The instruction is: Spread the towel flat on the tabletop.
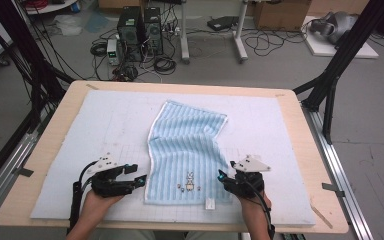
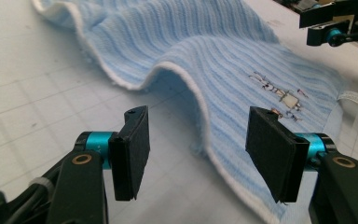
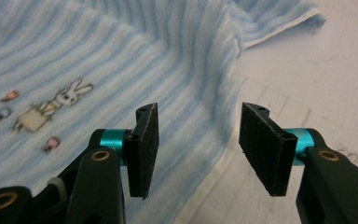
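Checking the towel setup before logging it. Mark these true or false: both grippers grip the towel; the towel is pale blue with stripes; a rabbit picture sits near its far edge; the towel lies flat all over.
1. Both grippers grip the towel. False: the left gripper and right gripper are open, holding nothing.
2. The towel is pale blue with stripes. True.
3. A rabbit picture sits near its far edge. False: it is near the person's edge.
4. The towel lies flat all over. False: its left edge arches up in the left gripper view.

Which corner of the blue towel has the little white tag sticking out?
The near right corner of the towel, by the right gripper; the tag sticks out from the near hem there. The other corners show none.
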Tool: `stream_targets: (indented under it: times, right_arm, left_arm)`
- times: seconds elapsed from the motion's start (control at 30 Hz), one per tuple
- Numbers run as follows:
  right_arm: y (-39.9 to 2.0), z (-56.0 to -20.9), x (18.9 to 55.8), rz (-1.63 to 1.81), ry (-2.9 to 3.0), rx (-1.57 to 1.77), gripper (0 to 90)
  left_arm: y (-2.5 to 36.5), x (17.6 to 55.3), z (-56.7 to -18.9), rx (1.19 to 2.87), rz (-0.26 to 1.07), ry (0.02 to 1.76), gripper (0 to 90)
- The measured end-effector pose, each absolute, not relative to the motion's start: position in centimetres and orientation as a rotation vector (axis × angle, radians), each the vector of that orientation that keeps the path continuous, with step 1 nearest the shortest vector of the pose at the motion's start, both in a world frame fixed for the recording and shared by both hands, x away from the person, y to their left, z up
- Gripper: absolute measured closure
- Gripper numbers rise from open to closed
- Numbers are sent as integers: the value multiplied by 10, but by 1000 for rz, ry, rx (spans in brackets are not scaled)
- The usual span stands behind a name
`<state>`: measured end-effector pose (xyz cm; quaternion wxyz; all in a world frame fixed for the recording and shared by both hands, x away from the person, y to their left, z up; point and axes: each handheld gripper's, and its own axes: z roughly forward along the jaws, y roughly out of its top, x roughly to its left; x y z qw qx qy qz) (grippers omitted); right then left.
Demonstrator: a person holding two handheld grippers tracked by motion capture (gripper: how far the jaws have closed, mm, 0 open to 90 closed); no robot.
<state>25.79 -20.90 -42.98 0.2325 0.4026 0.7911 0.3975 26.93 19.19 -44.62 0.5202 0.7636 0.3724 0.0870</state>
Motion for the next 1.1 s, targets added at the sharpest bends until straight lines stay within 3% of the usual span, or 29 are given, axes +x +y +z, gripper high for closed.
stream_targets:
  times: [0.13,0.23,0.37,0.43,0.5,0.57,1.1]
  right_arm:
    - [-208,-433,251,1101,2252,1076,512]
    - [-206,-438,247,1113,2307,1079,562]
    - [-207,-450,247,1104,2363,1097,621]
    - [-210,-450,246,1122,2367,1102,720]
    - [-212,-449,244,1132,2395,1077,824]
    - [-211,-449,238,1134,2417,1046,854]
    - [-211,-444,189,1145,2593,876,858]
  left_arm:
    - [177,276,-451,1892,166,907,415]
    - [169,276,-452,1970,162,881,489]
    - [164,273,-452,2037,198,857,729]
    - [166,273,-452,2048,169,842,859]
    - [166,270,-452,2063,161,821,870]
    - [167,266,-451,2067,139,809,874]
    - [190,227,-452,2095,-18,709,873]
